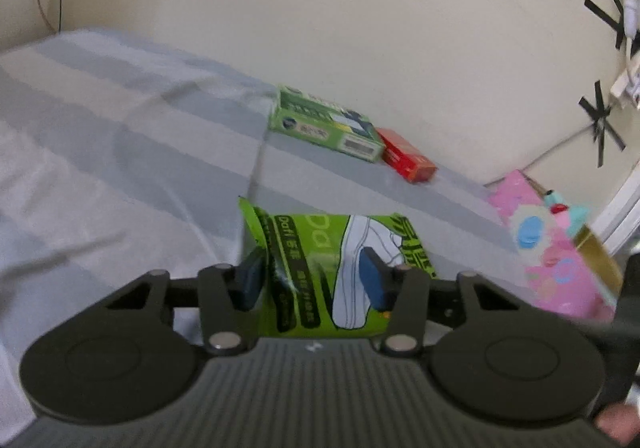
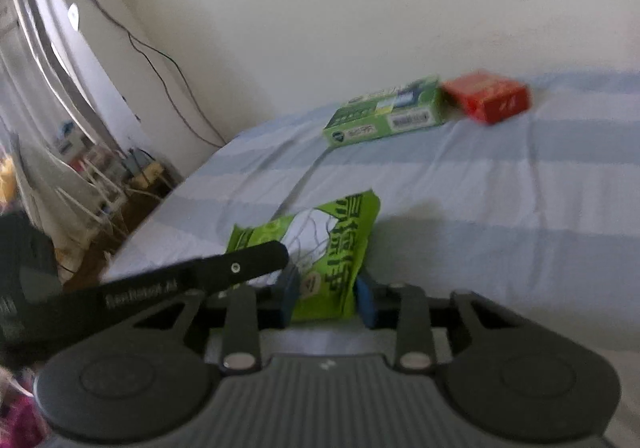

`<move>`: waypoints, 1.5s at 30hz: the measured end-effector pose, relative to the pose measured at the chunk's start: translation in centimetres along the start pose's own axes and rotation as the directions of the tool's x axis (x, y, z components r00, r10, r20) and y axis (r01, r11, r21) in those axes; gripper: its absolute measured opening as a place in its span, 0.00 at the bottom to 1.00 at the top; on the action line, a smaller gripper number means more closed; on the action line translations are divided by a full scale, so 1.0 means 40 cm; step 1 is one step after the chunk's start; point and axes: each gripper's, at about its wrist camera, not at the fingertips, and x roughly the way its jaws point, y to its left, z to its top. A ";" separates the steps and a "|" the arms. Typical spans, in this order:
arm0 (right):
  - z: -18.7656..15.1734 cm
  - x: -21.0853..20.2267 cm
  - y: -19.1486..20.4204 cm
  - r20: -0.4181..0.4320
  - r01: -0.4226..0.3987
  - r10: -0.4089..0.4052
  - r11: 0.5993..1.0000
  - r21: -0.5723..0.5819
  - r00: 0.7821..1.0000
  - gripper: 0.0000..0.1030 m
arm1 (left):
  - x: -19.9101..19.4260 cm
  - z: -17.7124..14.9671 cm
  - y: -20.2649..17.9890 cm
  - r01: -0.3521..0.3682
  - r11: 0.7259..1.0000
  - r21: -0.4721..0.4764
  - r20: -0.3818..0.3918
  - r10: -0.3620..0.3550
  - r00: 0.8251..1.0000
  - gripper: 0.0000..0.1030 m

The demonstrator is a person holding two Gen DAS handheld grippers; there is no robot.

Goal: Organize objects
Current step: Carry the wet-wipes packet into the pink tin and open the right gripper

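Note:
A bright green packet printed with a white shoe is held above a striped bed. My left gripper is shut on it, blue pads pressing both sides. My right gripper is shut on the same green packet from another side; one black finger of the left gripper crosses that view at the left. A green box and a red box lie side by side at the bed's far edge by the wall. They also show in the right wrist view, the green box left of the red box.
The grey-and-white striped bedsheet fills the view. A cream wall stands behind it with cables. A pink patterned item lies right of the bed. Clutter and a rack stand off the bed's left edge.

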 end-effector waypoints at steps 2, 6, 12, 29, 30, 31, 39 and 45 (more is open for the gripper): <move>-0.010 -0.043 0.010 0.051 0.037 -0.035 0.999 -0.039 0.998 0.26 | -0.016 0.000 -0.030 0.021 1.000 0.017 0.009 -0.021 1.000 0.50; -0.023 -0.172 -0.024 0.168 0.080 -0.077 0.997 -0.012 0.983 0.26 | -0.052 0.006 -0.144 0.104 0.991 0.084 0.029 -0.107 0.994 0.49; -0.060 -0.418 -0.116 0.368 0.211 -0.214 0.976 0.047 0.905 0.26 | -0.060 -0.005 -0.415 0.252 0.932 0.260 0.014 -0.265 0.964 0.49; 0.011 -0.606 -0.515 0.354 0.564 -0.652 0.758 0.327 0.671 0.50 | 0.229 -0.055 -0.897 0.197 0.868 0.457 -0.065 -0.188 0.980 0.58; -0.004 -0.616 -0.516 0.384 0.528 -0.629 0.777 0.342 0.676 0.50 | 0.222 -0.054 -0.880 0.206 0.869 0.450 -0.069 -0.196 0.978 0.58; -0.020 -0.622 -0.511 0.400 0.519 -0.625 0.780 0.350 0.670 0.51 | 0.212 -0.058 -0.863 0.194 0.868 0.457 -0.057 -0.189 0.980 0.58; -0.093 -0.640 -0.468 0.418 0.509 -0.628 0.777 0.370 0.656 0.51 | 0.156 -0.110 -0.814 0.160 0.856 0.491 -0.038 -0.162 0.986 0.58; -0.124 -0.649 -0.425 0.419 0.490 -0.622 0.781 0.387 0.661 0.51 | 0.106 -0.125 -0.771 0.115 0.845 0.522 -0.038 -0.112 0.993 0.58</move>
